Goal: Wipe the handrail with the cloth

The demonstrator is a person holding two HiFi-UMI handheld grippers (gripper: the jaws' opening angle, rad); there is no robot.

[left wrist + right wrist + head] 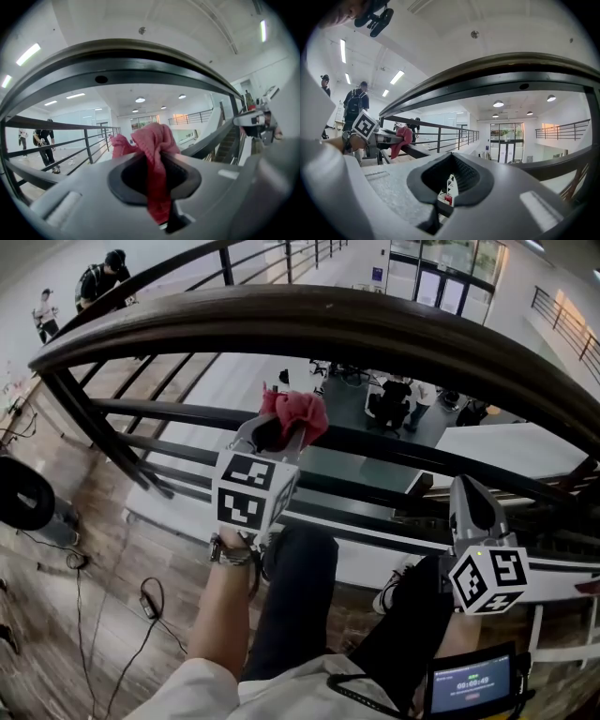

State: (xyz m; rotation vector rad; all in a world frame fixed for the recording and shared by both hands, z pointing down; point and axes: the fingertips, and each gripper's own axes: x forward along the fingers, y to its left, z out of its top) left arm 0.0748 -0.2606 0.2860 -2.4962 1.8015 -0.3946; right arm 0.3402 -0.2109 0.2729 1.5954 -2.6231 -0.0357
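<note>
A dark wooden handrail (375,329) curves across the top of the head view, over black metal bars. My left gripper (281,432) is just below it, shut on a bunched pink cloth (298,413) that sticks out past the jaw tips. In the left gripper view the cloth (152,159) is pinched between the jaws, and the handrail (140,61) arches close overhead, not touching it. Lower and to the right, my right gripper (466,486) is shut and holds nothing. Its own view has the handrail (497,70) above and the left gripper (389,136) with the cloth (402,140) at the left.
Black horizontal bars (169,413) run under the handrail, with a lower floor visible through them. Cables (141,601) lie on the wooden floor near my legs. A black round object (23,493) stands at the left. Two people (98,282) are beyond the railing. A small screen (469,682) hangs at bottom right.
</note>
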